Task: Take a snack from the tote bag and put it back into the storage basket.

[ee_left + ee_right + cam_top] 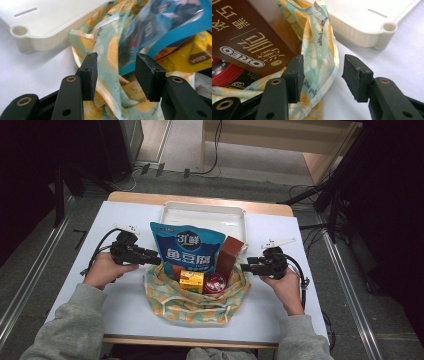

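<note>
**Clerk:** Now, item one: bag (195,302), fabric, lemon print on pale green. Location?

**Checker:** On the white counter (125,300), near the front edge, centre. It sits open, its rim slumped around the goods. Behind it, touching or just beside, a cream tray (202,215).

**Clerk:** Contents?

**Checker:** Blue pouch (189,247), upright, tallest item, at the back left. Brown box (229,255), upright, leaning at the back right; the right tool view reads "OREO" on it. Yellow carton (192,281), low, front centre. Red tin (215,282), round, just right of the carton.

**Clerk:** Left tool (154,260)?

**Checker:** Held in the person's left hand (104,269), pointing at the bag's left rim. In the left tool view the jaws stand apart, with a fold of bag cloth and its ribbon handle rising between them. The cloth lies against the left pad (90,75); the right pad is clear of it. No grip.

**Clerk:** Right tool (245,267)?

**Checker:** Held in the right hand (286,287), pointing at the bag's right rim. Jaws likewise parted. A strip of hemmed cloth hangs between them, close to the left pad (295,77), with bare counter showing before the right pad. Nothing clamped.

**Clerk:** Sleeves?

**Checker:** Grey, both arms, entering from the near edge.
</note>
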Tool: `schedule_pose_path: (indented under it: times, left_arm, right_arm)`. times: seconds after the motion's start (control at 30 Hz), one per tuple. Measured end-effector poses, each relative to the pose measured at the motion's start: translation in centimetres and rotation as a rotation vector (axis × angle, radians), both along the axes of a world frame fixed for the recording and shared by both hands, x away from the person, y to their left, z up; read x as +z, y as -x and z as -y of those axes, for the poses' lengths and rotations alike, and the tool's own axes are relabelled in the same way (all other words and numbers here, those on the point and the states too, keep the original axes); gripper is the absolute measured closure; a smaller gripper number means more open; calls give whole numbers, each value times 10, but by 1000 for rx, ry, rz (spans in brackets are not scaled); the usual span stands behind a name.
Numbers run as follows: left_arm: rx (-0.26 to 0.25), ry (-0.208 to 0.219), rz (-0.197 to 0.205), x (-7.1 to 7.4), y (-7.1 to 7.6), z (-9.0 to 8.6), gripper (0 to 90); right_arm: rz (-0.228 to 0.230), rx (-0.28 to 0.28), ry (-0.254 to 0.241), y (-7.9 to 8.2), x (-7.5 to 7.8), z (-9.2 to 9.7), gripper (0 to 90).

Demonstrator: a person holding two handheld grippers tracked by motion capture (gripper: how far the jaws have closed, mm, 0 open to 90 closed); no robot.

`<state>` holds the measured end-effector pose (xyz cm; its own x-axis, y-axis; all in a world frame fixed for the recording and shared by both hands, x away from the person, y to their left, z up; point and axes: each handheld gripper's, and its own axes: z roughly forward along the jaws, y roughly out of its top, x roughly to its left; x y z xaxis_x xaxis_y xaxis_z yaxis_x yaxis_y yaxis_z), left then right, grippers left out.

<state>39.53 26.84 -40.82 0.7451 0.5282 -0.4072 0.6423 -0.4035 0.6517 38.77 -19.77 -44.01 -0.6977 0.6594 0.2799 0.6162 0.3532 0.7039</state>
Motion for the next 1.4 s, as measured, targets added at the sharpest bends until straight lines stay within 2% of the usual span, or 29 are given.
schedule_pose_path:
  times: [0.17,0.27,0.5,0.63,1.03,1.4]
  left_arm:
    - [-5,-8,2,5,4,-1,530]
    - [-6,10,1,10,6,-4,525]
    - [-31,5,33,23,15,-6,514]
    - [-36,29,36,31,18,-7,510]
    - [-72,33,66,44,19,10,508]
    - [-91,33,76,50,11,26,513]
  right_arm:
    - [-6,-2,9,0,-1,1,511]
    - [-3,-3,9,-1,-1,1,507]
    - [-8,-7,11,-1,-2,2,506]
    - [-9,-9,11,-1,-2,3,506]
    - [-19,-15,17,-1,-3,2,507]
    - [-19,-23,19,1,-4,5,502]
